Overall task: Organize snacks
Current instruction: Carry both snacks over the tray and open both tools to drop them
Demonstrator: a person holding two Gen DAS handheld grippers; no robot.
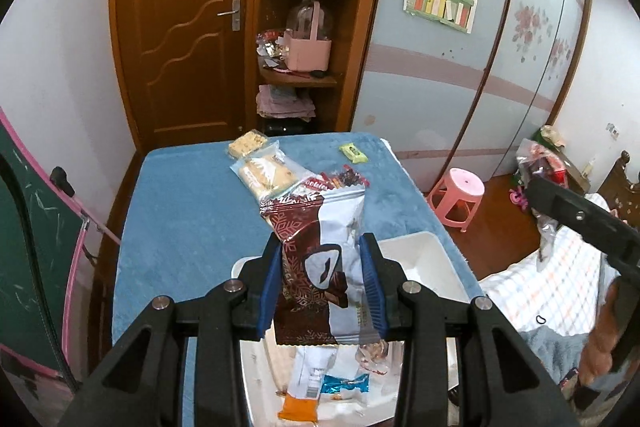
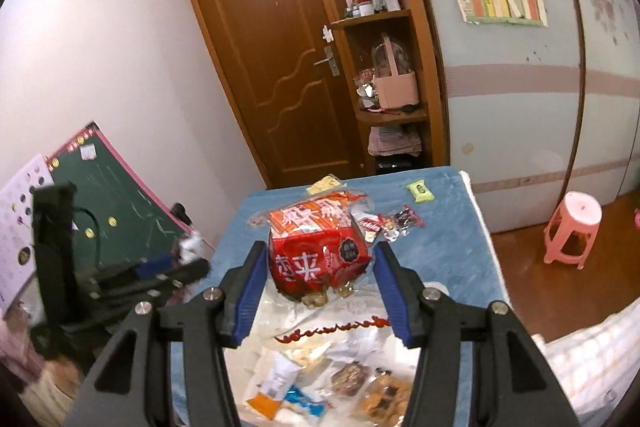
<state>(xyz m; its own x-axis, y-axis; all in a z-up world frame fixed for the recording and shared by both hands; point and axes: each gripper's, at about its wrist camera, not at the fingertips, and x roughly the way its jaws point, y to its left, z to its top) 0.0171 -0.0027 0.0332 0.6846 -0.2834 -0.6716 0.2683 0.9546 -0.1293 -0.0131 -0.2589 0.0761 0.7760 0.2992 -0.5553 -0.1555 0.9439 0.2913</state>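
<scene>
Left gripper: pads pinch the brown-and-silver chocolate wrapper across its width, long axis running along the fingers. White bin sits directly below, packets already inside.

Right gripper: jaws partly open; red snack bag sits between them, contact with the pads can't be confirmed. Also over the bin.

Loose snacks lie farther out on the blue table. Bin's far half looks free, so dropping looks feasible.

Left tongs lower centre, black angular arms, silver screws, ribbed blue pads, right tongs identical
</scene>
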